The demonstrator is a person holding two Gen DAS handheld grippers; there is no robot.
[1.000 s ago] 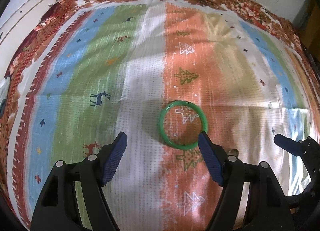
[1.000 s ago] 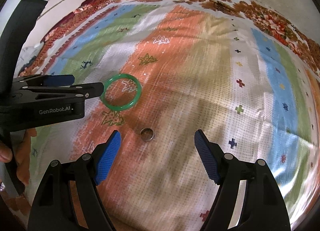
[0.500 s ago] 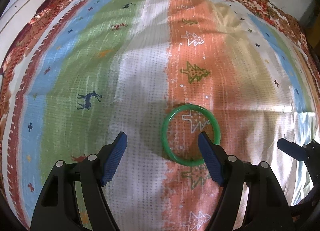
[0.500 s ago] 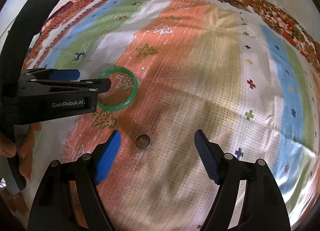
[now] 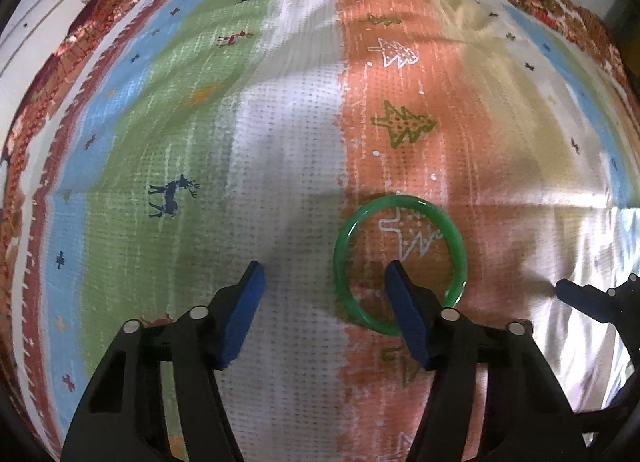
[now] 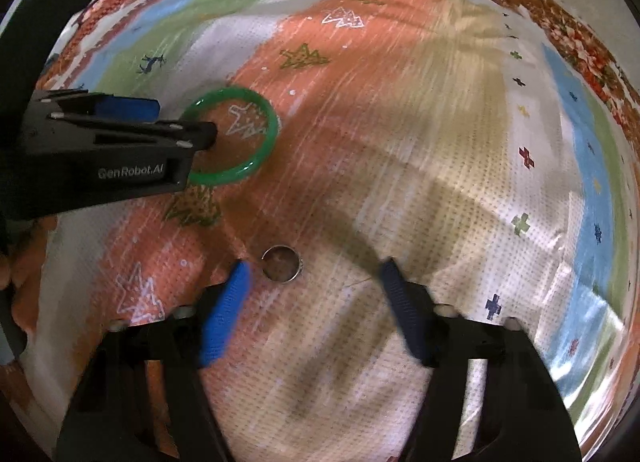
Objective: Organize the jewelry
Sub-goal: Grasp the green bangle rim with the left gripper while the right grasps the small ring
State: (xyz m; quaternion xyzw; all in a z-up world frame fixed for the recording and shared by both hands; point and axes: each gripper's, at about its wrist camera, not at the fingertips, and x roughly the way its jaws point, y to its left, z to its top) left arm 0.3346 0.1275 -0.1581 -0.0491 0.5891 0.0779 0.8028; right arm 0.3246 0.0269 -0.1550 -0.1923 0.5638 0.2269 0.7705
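Green bangle [image 5: 400,262] around one left jaw

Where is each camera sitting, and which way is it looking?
Left wrist: rides on the left tongs, looking down at the green bangle on the striped cloth; its own two fingers show, one inside the bangle.
Right wrist: rides on the right tongs, looking down at the small metal ring; its fingers show, with the left tongs at the left edge.
Both see: the bangle, the cloth, and each other's tongs.
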